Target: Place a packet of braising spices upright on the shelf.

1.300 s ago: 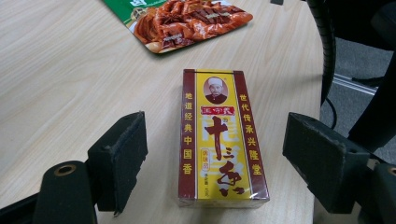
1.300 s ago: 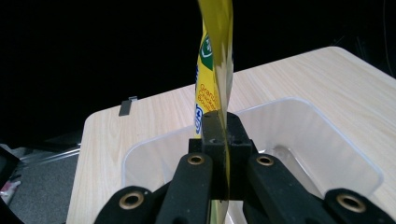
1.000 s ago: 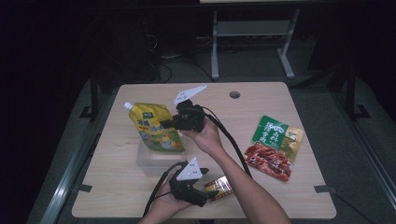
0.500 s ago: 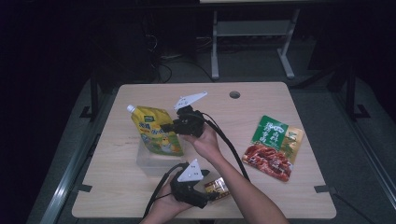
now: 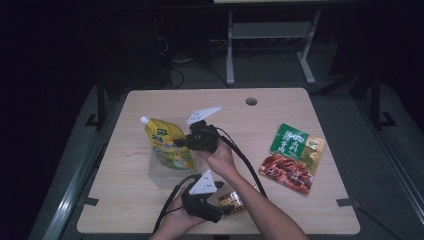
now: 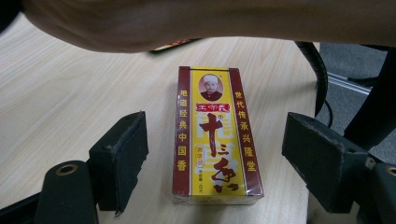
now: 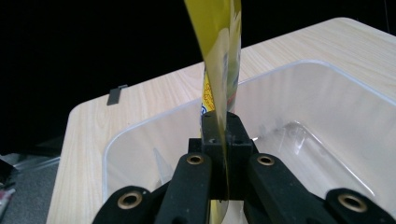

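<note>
My right gripper point(image 7: 223, 135) is shut on the edge of a yellow spouted pouch point(image 7: 219, 56), which hangs upright over a clear plastic bin point(image 7: 327, 93). From above, the pouch point(image 5: 167, 142) sits at the bin's point(image 5: 159, 176) far side, with the right gripper point(image 5: 177, 144) at its right edge. Near the front edge, my left gripper point(image 6: 217, 144) is open. A maroon and yellow box point(image 6: 212, 140) lies flat on the table between its pads, which do not touch it. In the high view the left gripper point(image 5: 222, 202) points right at that box point(image 5: 231, 201).
A green packet point(image 5: 295, 142) and a red packet point(image 5: 287, 172) lie overlapped at the table's right. A round cable hole point(image 5: 251, 101) is near the far edge. The right forearm crosses above the left gripper. Black cables trail from both grippers.
My right gripper has sunk a little with the pouch, bringing it lower toward the clear bin. The left gripper and the box have stayed put.
</note>
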